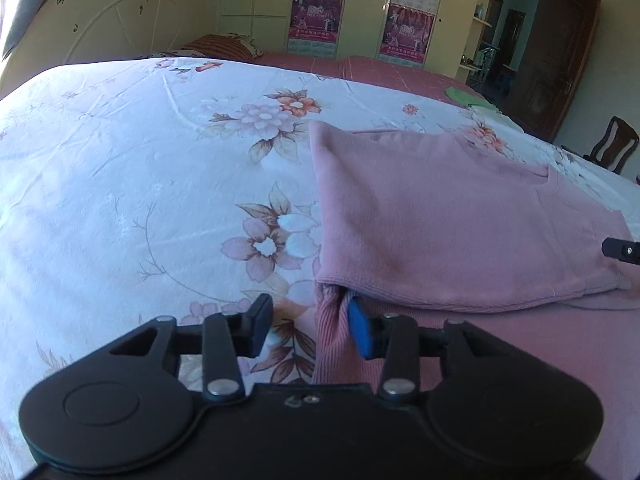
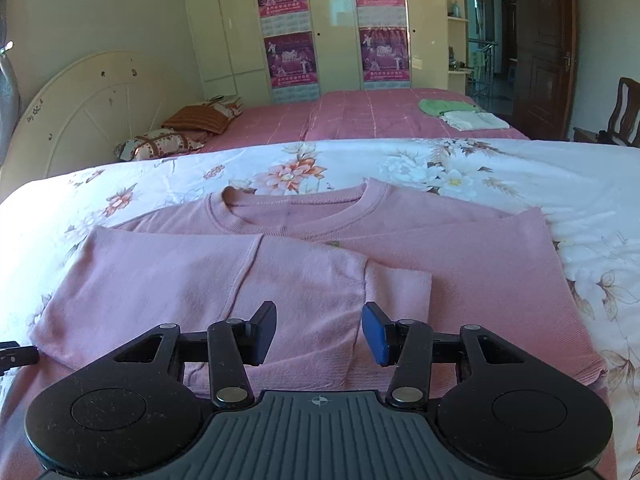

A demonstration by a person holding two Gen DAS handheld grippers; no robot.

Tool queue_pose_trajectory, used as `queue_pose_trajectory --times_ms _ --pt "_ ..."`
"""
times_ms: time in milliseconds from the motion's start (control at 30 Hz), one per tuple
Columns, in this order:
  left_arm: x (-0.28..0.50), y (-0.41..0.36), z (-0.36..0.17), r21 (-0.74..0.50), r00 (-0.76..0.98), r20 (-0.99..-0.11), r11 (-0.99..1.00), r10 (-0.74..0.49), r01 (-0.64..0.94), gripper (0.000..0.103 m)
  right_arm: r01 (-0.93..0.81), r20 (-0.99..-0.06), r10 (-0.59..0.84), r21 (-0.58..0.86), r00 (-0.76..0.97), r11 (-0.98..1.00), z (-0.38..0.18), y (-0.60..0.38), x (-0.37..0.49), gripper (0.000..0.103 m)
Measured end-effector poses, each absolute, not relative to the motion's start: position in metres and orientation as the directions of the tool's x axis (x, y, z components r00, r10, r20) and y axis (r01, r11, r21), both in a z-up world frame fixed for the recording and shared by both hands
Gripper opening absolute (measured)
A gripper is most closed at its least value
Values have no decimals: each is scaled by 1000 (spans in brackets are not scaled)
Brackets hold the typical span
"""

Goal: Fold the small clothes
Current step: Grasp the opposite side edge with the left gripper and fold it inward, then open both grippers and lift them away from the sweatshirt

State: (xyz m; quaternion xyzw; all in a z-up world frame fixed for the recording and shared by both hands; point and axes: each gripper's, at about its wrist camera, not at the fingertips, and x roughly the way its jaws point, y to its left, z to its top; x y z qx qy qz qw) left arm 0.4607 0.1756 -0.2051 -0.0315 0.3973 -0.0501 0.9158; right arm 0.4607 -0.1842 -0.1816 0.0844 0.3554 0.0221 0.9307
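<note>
Here, sweater hem (image 1: 332, 332) between left fingers (image 1: 360, 332).

Soft daylight from the left, fisheye bending and dark corners.

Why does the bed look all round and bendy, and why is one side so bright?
Left wrist view: the fisheye lens bulges the floral sheet, and daylight washes out its left side. Right wrist view: the same bending curves the headboard, glare shines on the wardrobe doors, and the pink top looks sharp.
</note>
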Motion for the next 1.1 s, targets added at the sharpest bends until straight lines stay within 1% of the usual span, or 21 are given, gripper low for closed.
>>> queue_pose_trajectory --times_ms 33,100,133,167,267,300,333,400,433,500,567,633,667,733,767,867,900,967,1033,1067,1100 --pt "463 176 -205 -102 689 -716 993 -116 62 37 17 -660 100 167 744 986 -183 -182 461 47" --pt "469 174 -207 -114 698 -704 991 -131 70 27 16 -666 100 166 740 986 -185 -179 462 47" --pt "471 173 -209 -116 701 -700 990 -137 77 16 17 -667 101 168 738 986 -185 -179 462 47" --pt "471 171 -211 -109 711 -691 991 -133 79 10 17 -667 98 163 739 986 -186 -178 464 47" --pt "467 175 -211 -75 740 -668 996 -81 41 10 25 -669 72 134 740 991 -188 -178 469 47" --pt "466 177 -213 -67 743 -666 997 -71 36 11 38 -693 44 103 719 994 -194 -179 473 47" --pt "466 178 -217 -56 740 -668 997 -75 51 11 51 -729 28 86 684 995 -204 -181 477 47" --pt "465 176 -219 -32 747 -660 997 -77 75 11 45 -726 35 90 687 995 -213 -188 475 47" --pt "465 175 -217 -47 739 -668 996 -86 73 10 46 -730 35 91 682 995 -211 -190 475 47" --pt "465 178 -210 -102 722 -684 994 -106 49 15 54 -732 37 100 681 993 -207 -191 476 47" --pt "456 180 -201 -126 723 -682 992 -109 31 25 68 -715 45 129 698 989 -201 -193 473 47" --pt "443 181 -190 -144 734 -668 989 -122 33 26 66 -690 51 142 722 988 -193 -193 471 47" --pt "437 183 -184 -159 742 -658 987 -130 31 28 62 -679 54 146 732 987 -189 -193 470 47" --pt "432 182 -172 -205 757 -631 978 -170 48 31 58 -668 60 153 742 987 -184 -192 473 47" --pt "435 178 -167 -221 759 -622 973 -194 68 35 57 -665 64 158 744 986 -182 -190 477 47" --pt "456 160 -164 -271 740 -619 956 -264 114 43 52 -669 75 167 740 985 -182 -185 485 47" --pt "464 154 -168 -287 726 -627 950 -283 123 47 47 -671 81 170 737 984 -182 -183 486 47" --pt "477 145 -183 -282 701 -659 953 -274 107 48 31 -686 86 157 723 987 -187 -177 484 47" --pt "486 140 -204 -271 639 -722 958 -266 92 48 27 -718 64 115 693 993 -196 -175 480 47" --pt "484 141 -213 -262 638 -724 960 -263 98 48 31 -739 35 76 673 997 -205 -176 479 47" --pt "480 140 -214 -235 655 -711 964 -257 123 48 29 -737 19 53 675 998 -210 -179 475 47"
